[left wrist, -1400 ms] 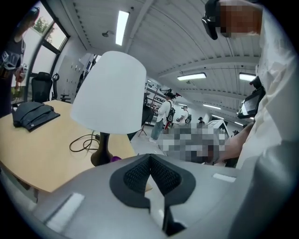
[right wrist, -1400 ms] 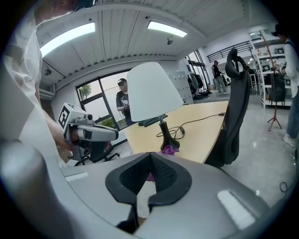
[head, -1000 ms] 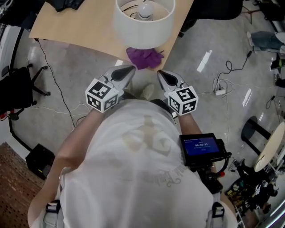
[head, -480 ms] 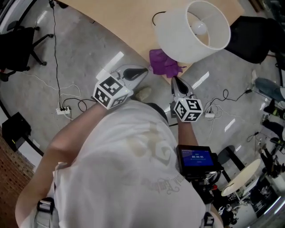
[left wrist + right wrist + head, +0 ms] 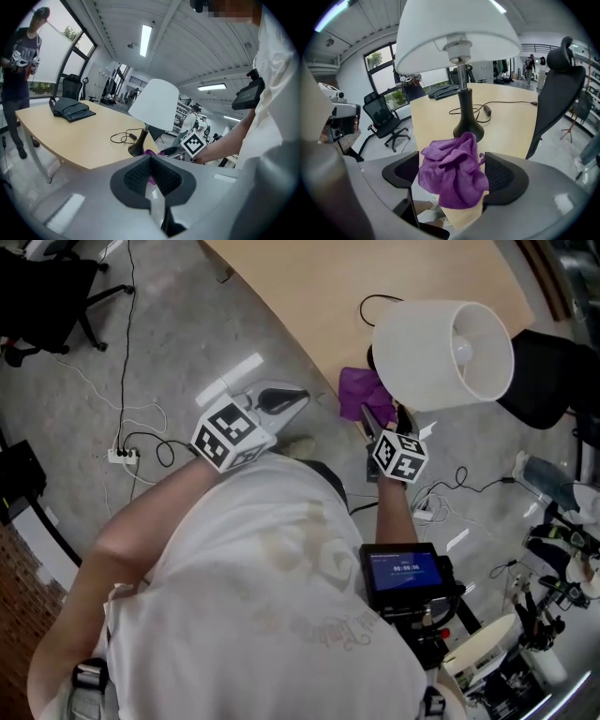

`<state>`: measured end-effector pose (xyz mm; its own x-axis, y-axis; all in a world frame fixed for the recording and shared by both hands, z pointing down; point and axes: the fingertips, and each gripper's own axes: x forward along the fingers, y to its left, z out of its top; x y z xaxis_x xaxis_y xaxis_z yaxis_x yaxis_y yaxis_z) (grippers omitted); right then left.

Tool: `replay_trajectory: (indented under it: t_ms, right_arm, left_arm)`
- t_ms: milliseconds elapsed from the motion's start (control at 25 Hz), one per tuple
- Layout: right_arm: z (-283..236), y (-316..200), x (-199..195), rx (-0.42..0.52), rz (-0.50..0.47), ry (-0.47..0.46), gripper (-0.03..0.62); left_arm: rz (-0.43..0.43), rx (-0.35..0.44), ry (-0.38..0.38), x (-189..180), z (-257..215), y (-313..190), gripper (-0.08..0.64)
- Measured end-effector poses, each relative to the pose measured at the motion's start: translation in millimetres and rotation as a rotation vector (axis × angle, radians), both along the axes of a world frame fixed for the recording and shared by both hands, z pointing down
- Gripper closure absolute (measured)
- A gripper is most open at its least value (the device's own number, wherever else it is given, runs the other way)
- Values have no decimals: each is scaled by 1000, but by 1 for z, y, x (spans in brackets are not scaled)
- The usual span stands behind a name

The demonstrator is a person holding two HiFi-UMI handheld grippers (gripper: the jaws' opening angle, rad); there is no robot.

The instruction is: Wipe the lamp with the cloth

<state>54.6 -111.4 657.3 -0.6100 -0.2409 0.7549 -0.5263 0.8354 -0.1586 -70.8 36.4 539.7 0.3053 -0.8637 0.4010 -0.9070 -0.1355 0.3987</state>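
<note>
The lamp, with a white shade (image 5: 441, 357) and a black base (image 5: 468, 129), stands near the edge of the wooden table (image 5: 309, 287). A crumpled purple cloth (image 5: 358, 390) lies at the table edge in front of the base. My right gripper (image 5: 375, 418) reaches down onto it. Its jaws are opening and stand wide on either side of the cloth (image 5: 452, 176), not pressing it. My left gripper (image 5: 300, 397) hovers left of the cloth, off the table edge, jaws together and empty. In the left gripper view the lamp (image 5: 157, 105) shows ahead.
A black bag (image 5: 70, 110) and the lamp's cable (image 5: 124, 137) lie on the table. A black office chair (image 5: 560, 93) stands to the right, another chair (image 5: 384, 119) to the left. A power strip with cords (image 5: 122, 454) lies on the floor. A person (image 5: 18, 70) stands beyond the table.
Both grippers have moved toward the table edge. The right one has dropped onto the purple cloth. The head view has swung, so the lamp now sits to the right.
</note>
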Motion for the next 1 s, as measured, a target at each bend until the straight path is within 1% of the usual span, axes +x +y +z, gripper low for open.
replay_trajectory:
  t_ms: [160,240,320,400,520,560,640,680,800,880,960,1000]
  right_arm:
    - [28,12,-19,-19,-60,90,120]
    - [39,20,-29,-2,-93,133,117]
    - [49,23,-32,36,-108,181,118]
    - [54,21,-31,84,-119,219,154]
    - [51,24,-29,120,-129,216,171]
    - [50,25,-27,125,-124,211,194]
    - [49,26,-21,131,-107,209,280]
    - [49,27,-18,131,-105,212,311]
    - [49,31,-13,131,-124,241,349]
    - [48,31,-11,126,-138,260,392]
    - [45,30,-6,115,-125,259,427]
    - [42,30,-3,107,-104,249,440]
  left_arm:
    - [-24,-20,-8,-14,3,12,558]
    - [-33,-30,-16,-22,5,17,558]
    - [-33,-39,-24,-26,6,22,558]
    - [-30,-43,-30,-30,6,24,558]
    - [-25,-46,-39,-37,5,29,558]
    - [-21,-44,-42,-39,4,29,558]
    - [-5,-38,-44,-41,4,28,558]
    - [6,-35,-45,-42,3,26,558]
    - [54,-21,-47,-39,2,17,558]
    - [82,-13,-48,-34,1,9,558]
    - [103,-9,-48,-31,0,1,558]
    - [112,-7,-46,-31,-1,-2,558]
